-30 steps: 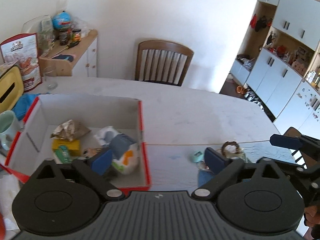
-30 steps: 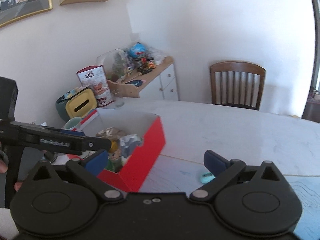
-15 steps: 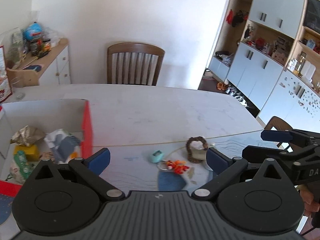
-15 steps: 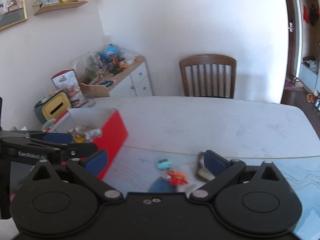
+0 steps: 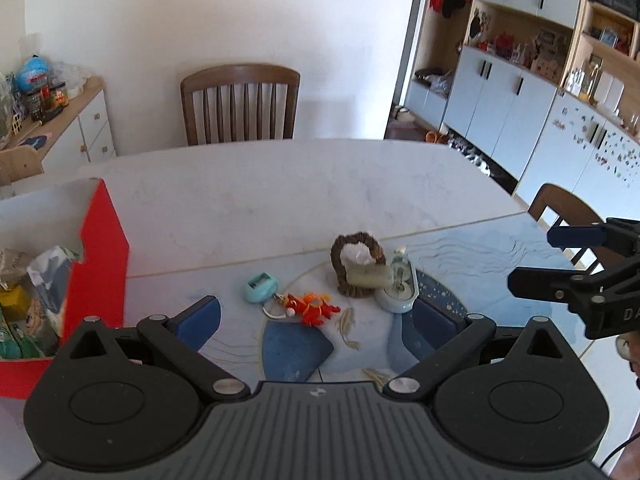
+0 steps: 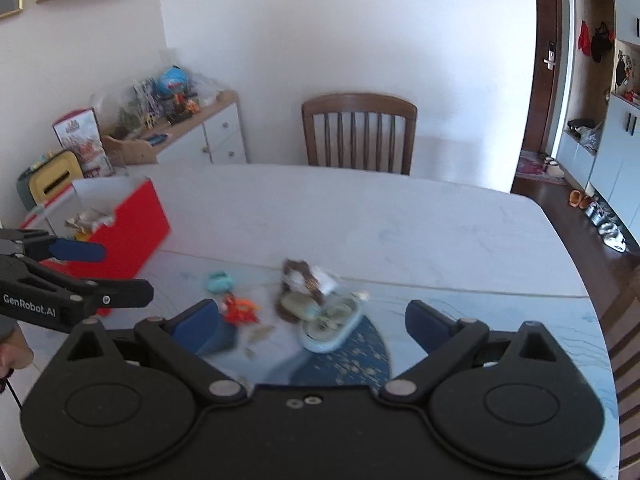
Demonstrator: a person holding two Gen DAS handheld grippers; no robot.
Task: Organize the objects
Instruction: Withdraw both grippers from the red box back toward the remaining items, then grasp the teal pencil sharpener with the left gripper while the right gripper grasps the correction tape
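My left gripper [image 5: 316, 316] hangs above the near part of the desk [image 5: 280, 184], its blue-padded fingers [image 5: 198, 318] spread wide with nothing between them. My right gripper [image 6: 312, 320] is likewise released and empty; from the left wrist view it appears at the far right edge [image 5: 576, 260], also above the desk.

The loose items lie in a cluster on the blue-patterned mat [image 5: 480, 252] ahead of both grippers. A small teal tag [image 5: 260, 287] lies at the cluster's left; just beside it, nearer to me, is an orange-red charm [image 5: 314, 306] on a white loop. To the right, a brown braided ring [image 5: 356, 264] lies touching a pale green bar [image 5: 370, 276], and a light blue oval dish [image 5: 398, 288] sits against them, holding something I cannot identify. Thin pale shreds [image 5: 348, 326] lie on the mat nearer to me.

The red box [image 5: 100, 264] stands on the desk at the left, well apart from the cluster, open at the top. Inside it I see crumpled wrappers [image 5: 50, 268] and a yellow piece [image 5: 14, 300], among other things too small to name.

A wooden chair [image 5: 240, 104] stands behind the far edge of the desk. The right wrist view is blurred over the cluster.
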